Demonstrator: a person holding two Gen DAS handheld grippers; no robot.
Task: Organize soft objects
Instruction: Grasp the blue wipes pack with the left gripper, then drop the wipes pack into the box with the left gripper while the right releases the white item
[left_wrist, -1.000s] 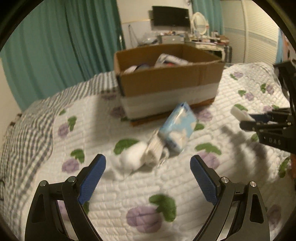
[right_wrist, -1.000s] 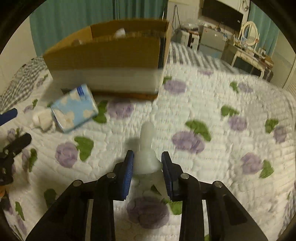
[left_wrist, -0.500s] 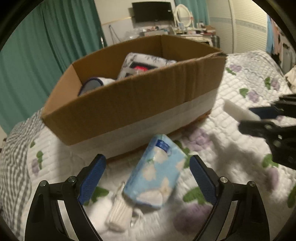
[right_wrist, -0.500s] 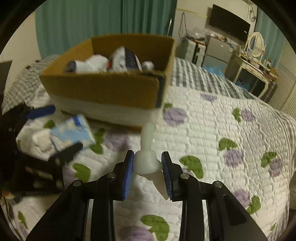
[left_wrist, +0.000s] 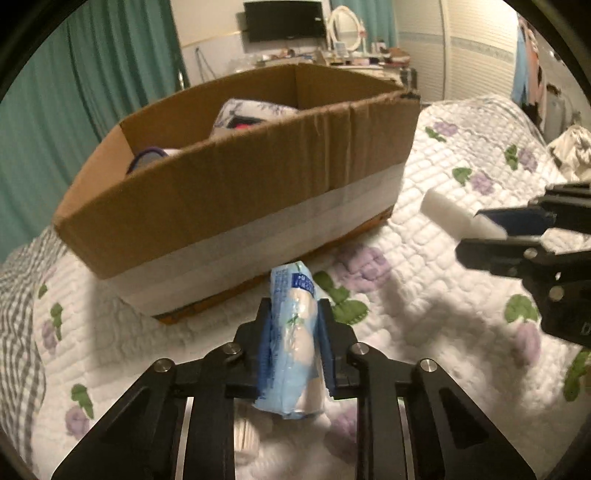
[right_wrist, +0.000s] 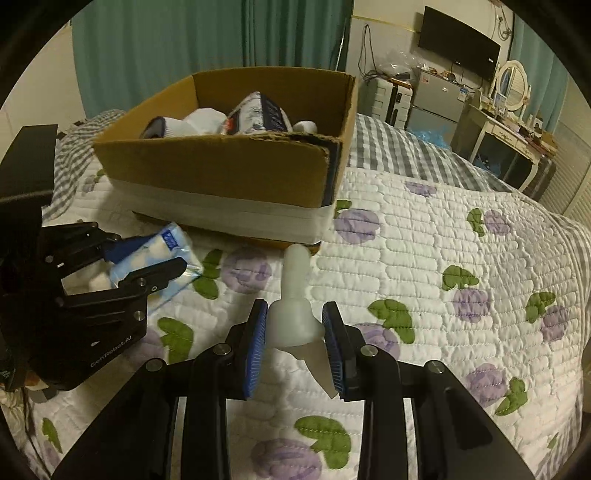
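The tissue pack (left_wrist: 291, 339), light and squashy in slick film, sits pinched across its middle between the left gripper (left_wrist: 291, 345) jaws; a mid-body hold should keep it from sliding. The right gripper (right_wrist: 295, 332) jaws squeeze a white, probably foam, piece (right_wrist: 291, 317) near its wide base. Ahead of both jaws stands the cardboard box (left_wrist: 229, 206) on the quilted bed (right_wrist: 424, 258).

Left gripper (left_wrist: 291, 343) now around tissue pack (left_wrist: 293, 339)
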